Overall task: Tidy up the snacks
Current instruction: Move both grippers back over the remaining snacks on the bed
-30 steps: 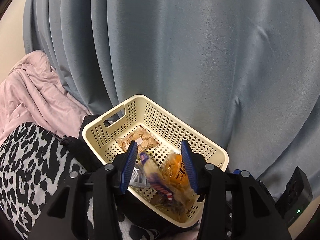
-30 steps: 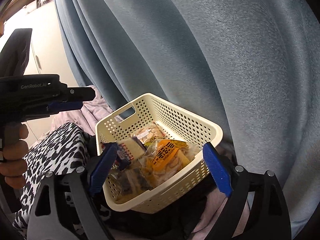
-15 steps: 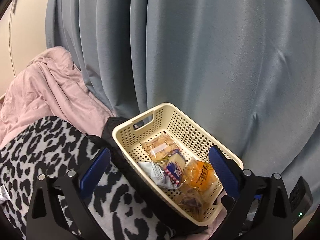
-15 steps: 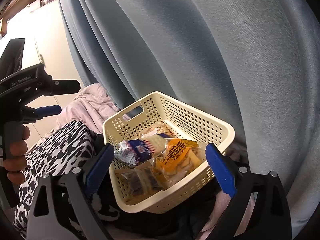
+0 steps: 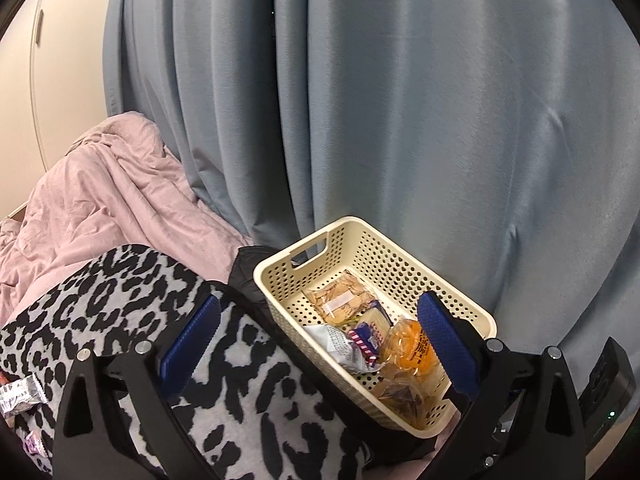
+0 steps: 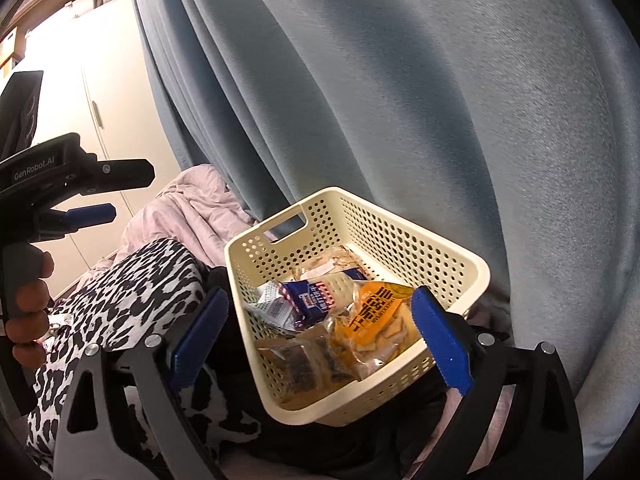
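Leopard-print fabric, the blanket (image 5: 132,320) on the bed, now lies under our left gripper (image 5: 320,344), where a second ago that gripper was closed on a blue-and-white snack packet over the basket. We have since let go: the jaws stand wide apart and empty, and the snack packet (image 5: 366,338) lies in the cream basket (image 5: 360,236), touching the orange chip bag (image 5: 416,350) and a clear cracker bag (image 5: 340,300). We judge this one drop done and the left gripper free for the next item; a silver wrapper (image 5: 20,396) shows at the far left edge of the blanket and looks a likely candidate.

From the right wrist view our left gripper is held level, up and to the left of the basket, with our hand (image 6: 28,312) around its grip. Our right gripper (image 6: 320,336) hovers low at the basket's near rim, jaws spread wide, holding nothing. Behind the basket hangs the grey-blue curtain (image 6: 400,100).
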A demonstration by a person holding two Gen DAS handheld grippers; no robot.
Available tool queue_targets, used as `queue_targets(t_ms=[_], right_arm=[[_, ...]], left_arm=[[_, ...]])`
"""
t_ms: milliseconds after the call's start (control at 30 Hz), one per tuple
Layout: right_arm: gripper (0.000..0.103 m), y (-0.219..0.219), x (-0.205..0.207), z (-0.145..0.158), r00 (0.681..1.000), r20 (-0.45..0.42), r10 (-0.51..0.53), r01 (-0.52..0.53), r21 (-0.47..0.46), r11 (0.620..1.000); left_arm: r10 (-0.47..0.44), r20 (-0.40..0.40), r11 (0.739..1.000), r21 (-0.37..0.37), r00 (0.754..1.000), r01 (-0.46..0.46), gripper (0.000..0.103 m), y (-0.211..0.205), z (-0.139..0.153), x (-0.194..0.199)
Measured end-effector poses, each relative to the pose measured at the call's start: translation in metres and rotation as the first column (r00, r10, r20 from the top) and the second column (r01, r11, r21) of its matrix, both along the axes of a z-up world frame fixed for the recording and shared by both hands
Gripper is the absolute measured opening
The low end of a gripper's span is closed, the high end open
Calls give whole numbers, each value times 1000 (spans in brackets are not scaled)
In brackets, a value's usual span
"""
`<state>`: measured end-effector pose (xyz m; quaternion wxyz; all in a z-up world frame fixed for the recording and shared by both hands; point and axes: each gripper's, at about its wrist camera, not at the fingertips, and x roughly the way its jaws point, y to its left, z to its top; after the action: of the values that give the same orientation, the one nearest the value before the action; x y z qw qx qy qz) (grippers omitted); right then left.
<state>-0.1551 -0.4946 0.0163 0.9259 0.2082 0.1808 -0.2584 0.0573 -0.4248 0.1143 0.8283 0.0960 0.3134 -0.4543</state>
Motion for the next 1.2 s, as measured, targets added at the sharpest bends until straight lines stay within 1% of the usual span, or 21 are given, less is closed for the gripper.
queue_targets(t_ms=[600,1000,1200], right_arm=[[94,29,16,14,996,-5,92,-92,-35,995],[95,58,31,22,986,-18,168,-169,-70,983],[95,73,41,26,978,-25,207,-209,-85,974]], left_arm=[[75,17,997,-8,997,-75,98,47,5,10],[161,6,986,-45,987,-160,98,98,5,22],[189,0,980,-56,982,-189,98,122,6,25]])
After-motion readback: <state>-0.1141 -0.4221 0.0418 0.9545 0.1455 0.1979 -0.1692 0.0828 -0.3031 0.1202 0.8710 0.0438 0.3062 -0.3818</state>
